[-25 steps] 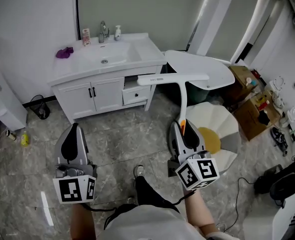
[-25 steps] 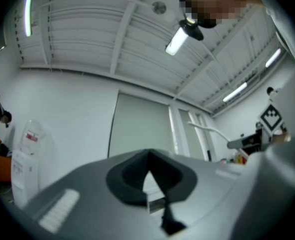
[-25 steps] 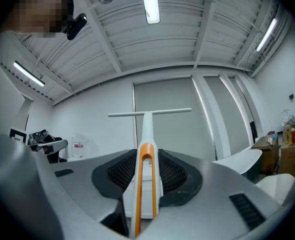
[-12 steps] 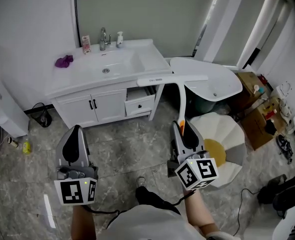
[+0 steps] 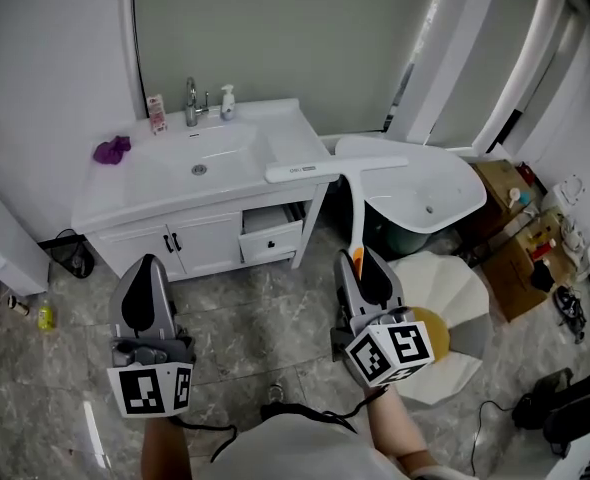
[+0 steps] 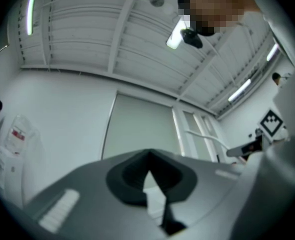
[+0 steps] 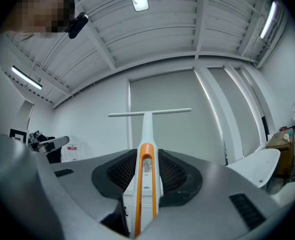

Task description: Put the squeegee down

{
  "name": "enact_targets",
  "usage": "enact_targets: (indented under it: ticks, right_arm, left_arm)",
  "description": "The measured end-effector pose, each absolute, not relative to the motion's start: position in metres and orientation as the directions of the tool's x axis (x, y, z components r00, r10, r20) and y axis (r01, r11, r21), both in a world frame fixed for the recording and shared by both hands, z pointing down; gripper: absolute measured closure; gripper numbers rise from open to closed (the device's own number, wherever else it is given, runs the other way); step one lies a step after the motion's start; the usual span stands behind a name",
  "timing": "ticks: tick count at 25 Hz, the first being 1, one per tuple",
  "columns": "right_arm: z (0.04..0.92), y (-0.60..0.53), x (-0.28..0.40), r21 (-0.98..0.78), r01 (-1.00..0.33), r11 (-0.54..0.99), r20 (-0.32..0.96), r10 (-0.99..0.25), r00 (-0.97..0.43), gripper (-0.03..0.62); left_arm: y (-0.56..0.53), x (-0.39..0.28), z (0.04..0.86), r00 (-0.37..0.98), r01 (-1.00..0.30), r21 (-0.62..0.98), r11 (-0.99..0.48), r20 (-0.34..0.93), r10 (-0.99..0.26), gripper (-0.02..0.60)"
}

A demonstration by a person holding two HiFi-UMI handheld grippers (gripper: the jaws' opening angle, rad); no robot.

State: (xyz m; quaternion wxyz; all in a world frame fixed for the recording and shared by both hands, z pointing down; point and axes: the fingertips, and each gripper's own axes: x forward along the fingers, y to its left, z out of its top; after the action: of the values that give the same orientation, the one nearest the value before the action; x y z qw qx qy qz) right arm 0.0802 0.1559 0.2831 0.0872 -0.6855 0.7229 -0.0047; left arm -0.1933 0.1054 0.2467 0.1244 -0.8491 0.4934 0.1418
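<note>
1 squeegee (image 5: 337,169), clamped in right gripper (image 5: 360,256); left gripper (image 5: 147,264) together, empty; grippers: 2

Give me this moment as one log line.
right gripper: shut on squeegee, by its handle | squeegee: in the air, not set down | left gripper: shut, empty

We are finding the table's (image 5: 293,146) right half bare and open from the front. A faucet (image 5: 190,98), soap bottle (image 5: 228,99) and carton (image 5: 156,111) are crowding its back edge, and a purple cloth (image 5: 112,150) is occupying the left. An open drawer (image 5: 272,240) is jutting over the floor (image 5: 225,318). The squeegee (image 5: 337,169), clamped in the right tool (image 5: 359,260), is bridging the gap to a white tub (image 5: 430,183) hemming the right side.
</note>
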Motion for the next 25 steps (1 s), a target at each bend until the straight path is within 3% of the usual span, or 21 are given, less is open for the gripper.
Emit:
enact_targets:
  ticks: [10,25]
  right_arm:
    - [0.289,0.082,0.126,-0.124,-0.987,0.100,-0.119,-0.989,-0.085,0.463]
    - [0.303,-0.042,0.145,-0.143,-0.988,0.057,-0.112,-0.993,-0.041,0.463]
  left_arm:
    - [0.038,-0.140,0.245,0.447,-0.886,-0.065,-0.459,-0.379,-0.810,0.577]
    - [-0.094,-0.126,0.257,0.467,-0.878,-0.085,-0.471,-0.365,-0.805,0.577]
